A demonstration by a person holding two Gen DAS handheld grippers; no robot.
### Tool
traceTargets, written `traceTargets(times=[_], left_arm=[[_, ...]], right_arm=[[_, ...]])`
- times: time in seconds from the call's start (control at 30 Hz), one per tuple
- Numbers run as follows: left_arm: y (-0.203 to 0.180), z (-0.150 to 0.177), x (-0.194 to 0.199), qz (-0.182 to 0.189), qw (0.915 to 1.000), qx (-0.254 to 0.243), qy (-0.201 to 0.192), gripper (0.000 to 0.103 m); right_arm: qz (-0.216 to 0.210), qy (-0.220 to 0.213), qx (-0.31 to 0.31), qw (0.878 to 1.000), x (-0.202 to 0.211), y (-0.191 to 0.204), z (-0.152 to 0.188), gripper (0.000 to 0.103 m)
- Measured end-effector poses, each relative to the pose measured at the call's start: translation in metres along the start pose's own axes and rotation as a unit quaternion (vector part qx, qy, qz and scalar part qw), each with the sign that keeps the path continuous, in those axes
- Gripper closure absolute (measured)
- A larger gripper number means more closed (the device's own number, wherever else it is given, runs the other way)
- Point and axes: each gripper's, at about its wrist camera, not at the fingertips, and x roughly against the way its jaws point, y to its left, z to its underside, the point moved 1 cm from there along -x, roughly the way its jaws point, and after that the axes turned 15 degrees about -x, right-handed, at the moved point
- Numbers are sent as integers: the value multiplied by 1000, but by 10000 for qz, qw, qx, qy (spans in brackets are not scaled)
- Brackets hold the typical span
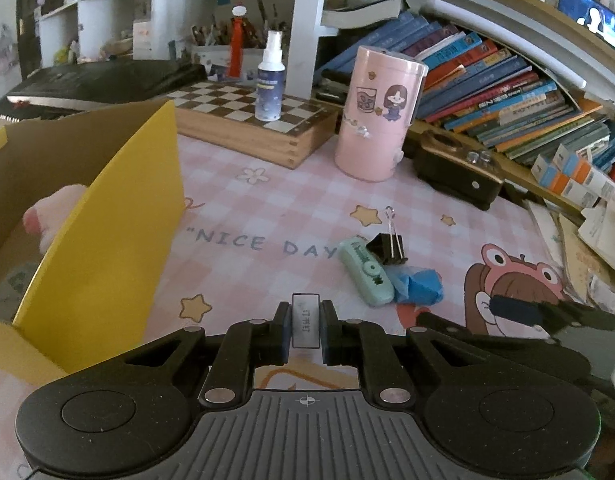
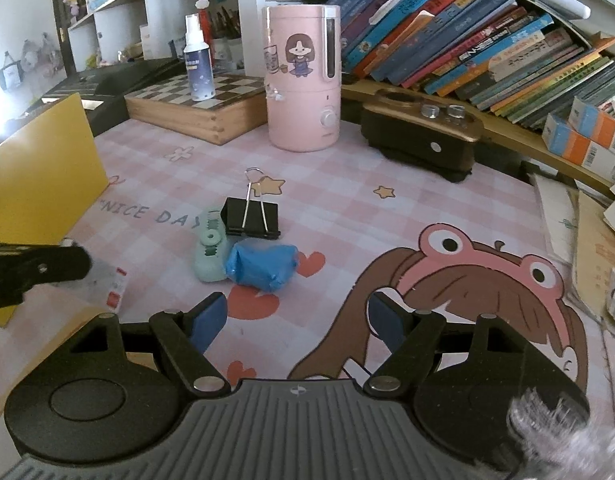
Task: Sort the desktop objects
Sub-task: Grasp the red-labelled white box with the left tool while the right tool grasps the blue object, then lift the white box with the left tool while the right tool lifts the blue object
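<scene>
a: between the left claw point(image 1: 306, 326) pads, a small grey box point(image 1: 305, 322) is clenched, long axis pointing forward. where does it go?

b: probably up-left, the yellow carton point(image 1: 103, 232). right claw point(image 2: 297, 322), released, is nearer the blue wad point(image 2: 261, 265) just ahead on the desk point(image 2: 347, 208).

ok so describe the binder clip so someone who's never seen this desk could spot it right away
Start at the tall pink canister on the pink checked desk mat, then come toward the camera to a small cluster of three things. The binder clip is the black one at the back, with silver wire handles, behind the mint correction tape and blue wad.
</scene>
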Motion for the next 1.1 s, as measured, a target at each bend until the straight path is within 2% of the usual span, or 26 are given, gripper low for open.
traceTargets(times=[0.33, 0.43, 0.53, 0.6, 1.1], left_arm=[[3, 2, 3, -17, 10000, 23, 15, 90], [3, 2, 3, -3, 10000, 13, 4, 90], [2, 2, 4, 8, 10000, 0, 9, 90], [2, 2, 4, 8, 10000, -1, 7, 90], [-1, -1, 22, 127, 9998, 38, -161, 90]], right_arm=[[-134, -166, 324, 9992, -24, 18, -8, 30], [-203, -142, 165, 9996, -30, 15, -12, 37], [-278, -34, 34, 9996, -35, 12, -13, 54], [-308, -48, -14, 9995, -35, 11, -13, 62], [-222, -64, -421, 9988, -6, 0, -10, 64]])
